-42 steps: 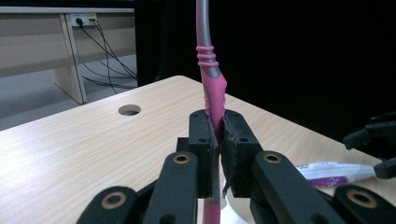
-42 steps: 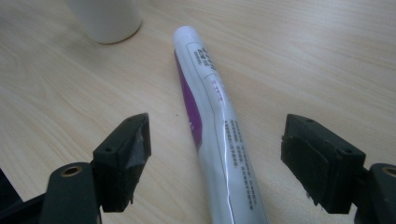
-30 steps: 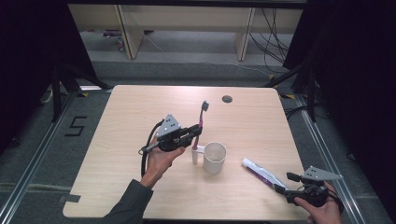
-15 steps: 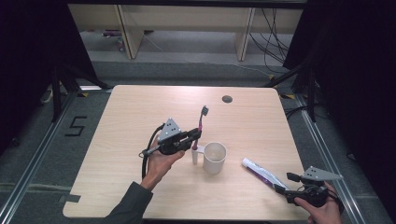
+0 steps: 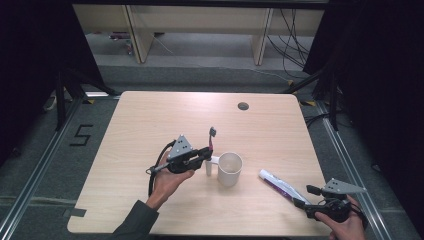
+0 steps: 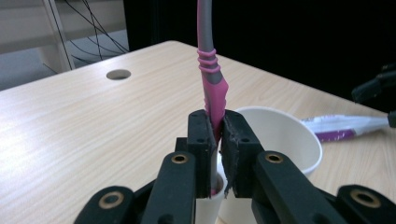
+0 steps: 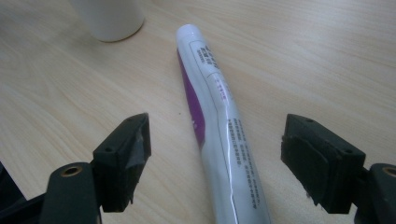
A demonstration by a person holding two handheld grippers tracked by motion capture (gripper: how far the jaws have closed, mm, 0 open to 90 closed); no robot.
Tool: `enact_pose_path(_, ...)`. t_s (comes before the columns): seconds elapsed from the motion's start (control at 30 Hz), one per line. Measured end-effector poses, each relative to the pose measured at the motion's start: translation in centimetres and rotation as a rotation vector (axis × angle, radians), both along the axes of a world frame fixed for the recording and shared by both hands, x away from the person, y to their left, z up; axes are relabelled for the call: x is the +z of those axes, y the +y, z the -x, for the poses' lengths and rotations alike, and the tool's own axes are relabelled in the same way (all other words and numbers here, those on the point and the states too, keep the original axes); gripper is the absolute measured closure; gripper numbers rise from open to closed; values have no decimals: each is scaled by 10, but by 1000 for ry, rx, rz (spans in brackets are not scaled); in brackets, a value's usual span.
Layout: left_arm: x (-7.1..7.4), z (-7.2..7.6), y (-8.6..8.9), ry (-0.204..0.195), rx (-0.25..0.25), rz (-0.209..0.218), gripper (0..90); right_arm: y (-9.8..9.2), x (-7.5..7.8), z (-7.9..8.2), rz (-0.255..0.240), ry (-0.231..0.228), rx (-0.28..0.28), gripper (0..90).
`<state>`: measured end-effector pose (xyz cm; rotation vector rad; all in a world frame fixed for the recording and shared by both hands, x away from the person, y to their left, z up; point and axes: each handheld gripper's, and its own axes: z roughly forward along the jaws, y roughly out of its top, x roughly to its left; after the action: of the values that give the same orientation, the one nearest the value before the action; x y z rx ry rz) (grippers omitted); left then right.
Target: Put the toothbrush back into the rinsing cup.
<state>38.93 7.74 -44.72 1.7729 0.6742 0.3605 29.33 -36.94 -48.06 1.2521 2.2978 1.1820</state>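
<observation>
Lowered: ribbed pink-grey toothbrush (image 6: 211, 79), jaws clamped.

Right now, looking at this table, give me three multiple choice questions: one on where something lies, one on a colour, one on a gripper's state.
1. Where does the toothpaste tube lie?
A. Flat on the table, between the right gripper's open jaws
B. Inside the cup
C. Beside the round hole near the table's far edge

2. What colour is the toothbrush handle where it is clamped?
A. Green
B. Pink
C. Yellow

3. What is the left gripper doing?
A. Standing wide open over bare wood
B. Resting on the tube
C. Shut on the toothbrush beside the white cup

Answers:
1 A: the right gripper view shows the tube on the wood with the right gripper jaws apart on either side.
2 B: the left gripper view shows pink at the pads, grey higher up.
3 C: the pads press the handle from both sides.
</observation>
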Motion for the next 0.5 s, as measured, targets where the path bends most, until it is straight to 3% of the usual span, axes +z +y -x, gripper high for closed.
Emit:
enact_pose_path(0.1, -3, 1, -1, 7, 0, -28, 809, 0, 0, 0, -1, 0, 0, 248)
enact_pose_path(0.3, -7, 1, -1, 20, -7, -33, 804, -2, 0, -1, 17, -26, 11, 248)
enact_pose_path(0.33, -7, 1, -1, 24, -3, -30, 801, 0, 0, 0, -1, 0, 0, 248)
enact_pose_path(0.5, -9, 2, 0, 30, 1, -39, 767, 1, 0, 1, -4, 3, -2, 248)
